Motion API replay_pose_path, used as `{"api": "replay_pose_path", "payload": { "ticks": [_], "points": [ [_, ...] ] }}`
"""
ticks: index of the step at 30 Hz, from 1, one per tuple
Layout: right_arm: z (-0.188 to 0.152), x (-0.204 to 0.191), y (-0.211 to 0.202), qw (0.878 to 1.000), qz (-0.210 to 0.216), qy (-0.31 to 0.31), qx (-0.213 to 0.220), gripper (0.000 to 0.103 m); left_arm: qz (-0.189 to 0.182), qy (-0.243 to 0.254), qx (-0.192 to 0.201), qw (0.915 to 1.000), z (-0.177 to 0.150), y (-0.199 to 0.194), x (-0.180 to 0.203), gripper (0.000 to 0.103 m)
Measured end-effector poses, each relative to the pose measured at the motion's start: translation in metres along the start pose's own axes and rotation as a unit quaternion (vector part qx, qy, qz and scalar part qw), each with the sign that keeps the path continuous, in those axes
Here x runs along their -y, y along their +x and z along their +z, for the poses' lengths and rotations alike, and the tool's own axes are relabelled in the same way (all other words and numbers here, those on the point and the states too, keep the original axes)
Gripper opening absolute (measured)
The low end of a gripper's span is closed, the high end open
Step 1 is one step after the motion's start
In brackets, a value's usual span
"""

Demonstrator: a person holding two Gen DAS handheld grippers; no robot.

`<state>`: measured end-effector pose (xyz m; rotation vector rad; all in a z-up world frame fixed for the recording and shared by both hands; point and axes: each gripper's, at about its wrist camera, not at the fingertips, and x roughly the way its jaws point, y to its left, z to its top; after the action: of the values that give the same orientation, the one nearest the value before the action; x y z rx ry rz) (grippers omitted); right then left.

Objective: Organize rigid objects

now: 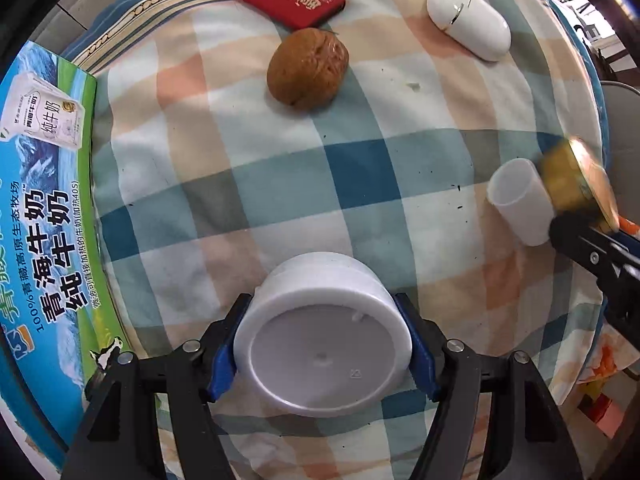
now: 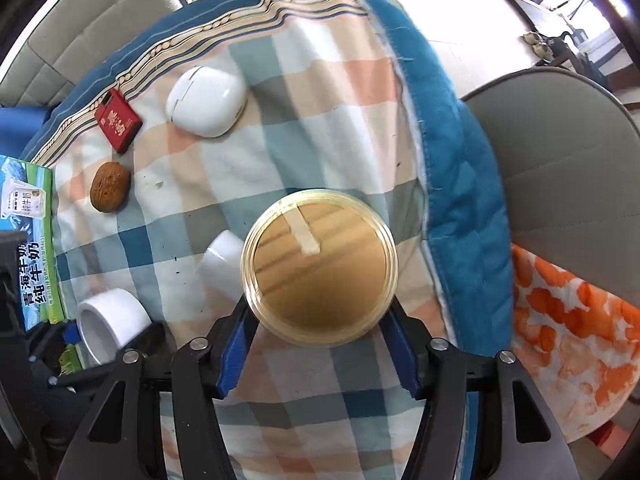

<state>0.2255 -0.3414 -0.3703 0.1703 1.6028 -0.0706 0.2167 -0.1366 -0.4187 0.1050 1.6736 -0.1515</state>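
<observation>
A: Left gripper (image 1: 322,344), bottom centre of its own view: blue pads pinch a white tub (image 1: 322,334) on both sides, its flat base facing the camera. Held, not resting, I judge.

B: Right gripper (image 2: 320,312), same spot in its view: jaws clamp a round jar with a gold lid (image 2: 319,267), lid up toward the lens, a strip of tape across it. Slight blur at the rim.

A: Why top-down grips? Both are round; squeezing across the width keeps them from rolling out, probably.

B: Outward. A small white cup (image 2: 222,258) lies on its side, just left of the jar, touching or nearly so; can't tell which.

A: Mid-left of the right view: a walnut (image 2: 110,192). Above it, a red box (image 2: 119,125) and a white oval case (image 2: 206,101), all loose on the checked blanket (image 2: 312,92).

B: Milk carton box (image 1: 44,208) along the left edge of the left view. Likely the bin, but its opening isn't visible.

A: Four items still on the cloth, then. Sorting is underway, not near done.
</observation>
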Motion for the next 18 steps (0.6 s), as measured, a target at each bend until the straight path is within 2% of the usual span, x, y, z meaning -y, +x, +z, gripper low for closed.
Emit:
{"api": "replay_pose_path", "payload": {
  "ticks": [1,3,4,5,6,8,11,13,14,15,16,18],
  "points": [
    [0.002,0.001,0.002,1.0,0.02,0.011,-0.005,0.061,-0.001,-0.001,0.0,1.0,0.003,0.007,0.001,0.067],
    [0.003,-0.005,0.003,1.0,0.019,0.0,-0.014,0.057,-0.005,-0.003,0.003,1.0,0.0,0.005,0.0,0.067],
    [0.002,-0.009,0.002,1.0,0.02,-0.009,-0.017,0.042,-0.006,-0.003,0.005,1.0,0.002,0.006,-0.001,0.067],
    [0.001,-0.015,0.002,0.999,0.015,-0.02,-0.023,0.033,-0.006,-0.002,0.007,1.0,0.002,0.002,-0.002,0.067],
    [-0.003,-0.018,0.004,0.999,0.002,-0.03,-0.03,0.027,-0.005,0.002,0.009,0.9999,0.002,0.0,-0.002,0.067],
    [-0.015,-0.025,0.012,0.999,-0.004,-0.03,-0.036,0.027,-0.003,0.007,0.009,0.9999,0.003,-0.002,0.002,0.067],
    [-0.015,-0.008,0.017,0.999,0.029,0.028,-0.033,0.028,-0.004,0.006,0.009,0.9999,0.002,-0.011,0.006,0.067],
    [-0.014,0.003,0.007,0.996,0.063,0.065,-0.021,0.04,-0.012,-0.004,0.011,0.9999,0.001,-0.012,0.002,0.067],
    [-0.014,0.006,0.0,0.995,0.061,0.075,-0.007,0.044,-0.015,-0.007,0.013,0.9998,0.0,-0.018,0.001,0.067],
    [-0.014,0.006,-0.006,0.995,0.059,0.078,0.002,0.056,-0.019,-0.009,0.017,0.9996,0.001,-0.021,0.001,0.067],
    [-0.012,0.006,-0.012,0.995,0.061,0.081,0.013,0.062,-0.021,-0.01,0.019,0.9995,0.002,-0.022,-0.001,0.067],
    [0.001,0.008,-0.017,0.994,0.061,0.088,0.021,0.064,-0.026,-0.013,0.026,0.9992,0.007,-0.029,0.0,0.067]
  ]
}}
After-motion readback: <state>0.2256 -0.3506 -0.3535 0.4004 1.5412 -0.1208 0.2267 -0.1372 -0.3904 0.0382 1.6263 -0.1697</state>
